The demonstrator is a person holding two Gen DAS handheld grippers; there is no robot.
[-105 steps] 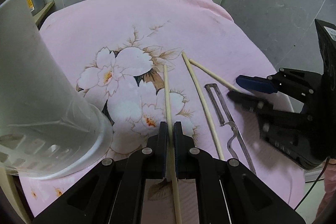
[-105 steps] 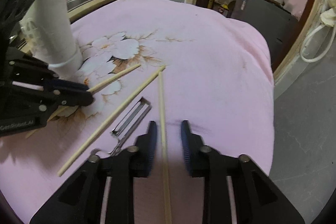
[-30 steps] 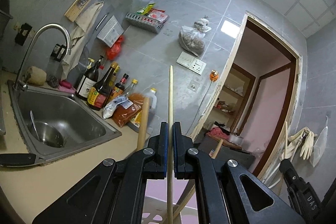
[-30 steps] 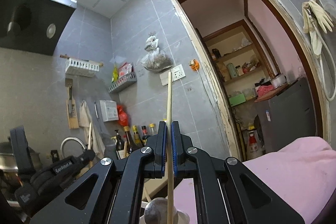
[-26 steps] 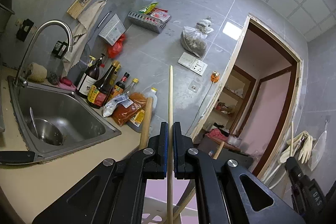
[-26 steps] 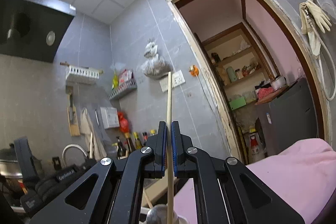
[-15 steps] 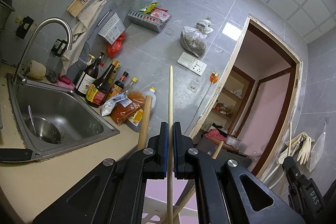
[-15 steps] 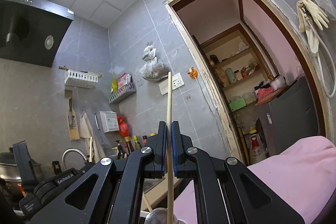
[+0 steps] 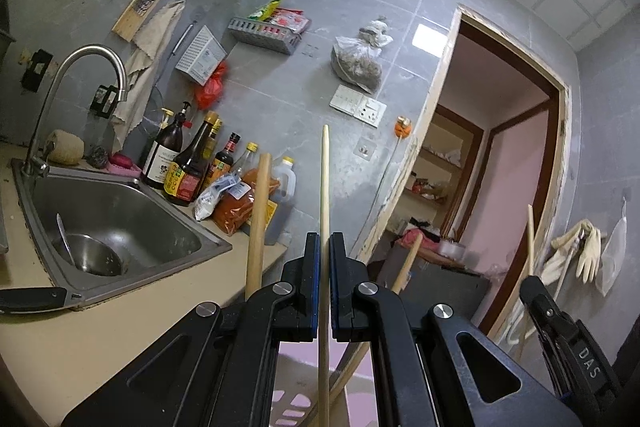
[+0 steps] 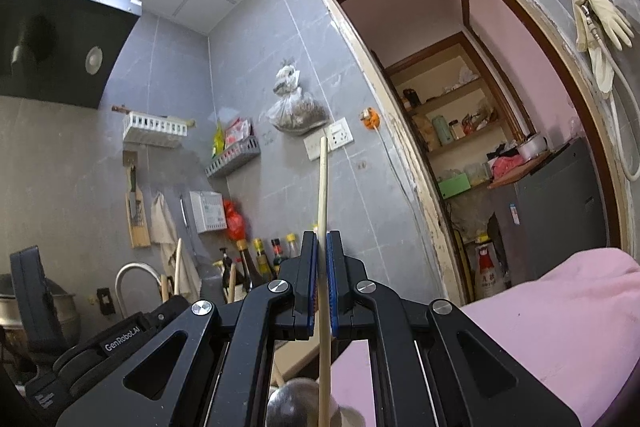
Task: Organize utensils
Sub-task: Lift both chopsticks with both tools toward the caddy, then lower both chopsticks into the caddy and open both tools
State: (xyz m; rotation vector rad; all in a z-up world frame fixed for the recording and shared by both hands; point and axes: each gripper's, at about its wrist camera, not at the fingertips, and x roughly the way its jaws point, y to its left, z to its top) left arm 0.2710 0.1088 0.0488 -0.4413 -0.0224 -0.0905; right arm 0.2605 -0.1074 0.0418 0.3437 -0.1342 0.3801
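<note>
Chopsticks [image 9: 325,195] [image 10: 323,211] stand upright, one clamped in each gripper [image 9: 324,259] [image 10: 322,255].

The letters "DAS" stand in pale print on the black body of the right gripper [image 9: 576,351], seen at the lower right of the left wrist view. "GenRobot.AI" is printed in white on the black casing of the left gripper [image 10: 120,341], at the lower left of the right wrist view. The bottles [image 9: 188,163] beside the sink carry labels, and a red-labelled bottle [image 10: 486,269] stands by the doorway, but their print is too small to read.
</note>
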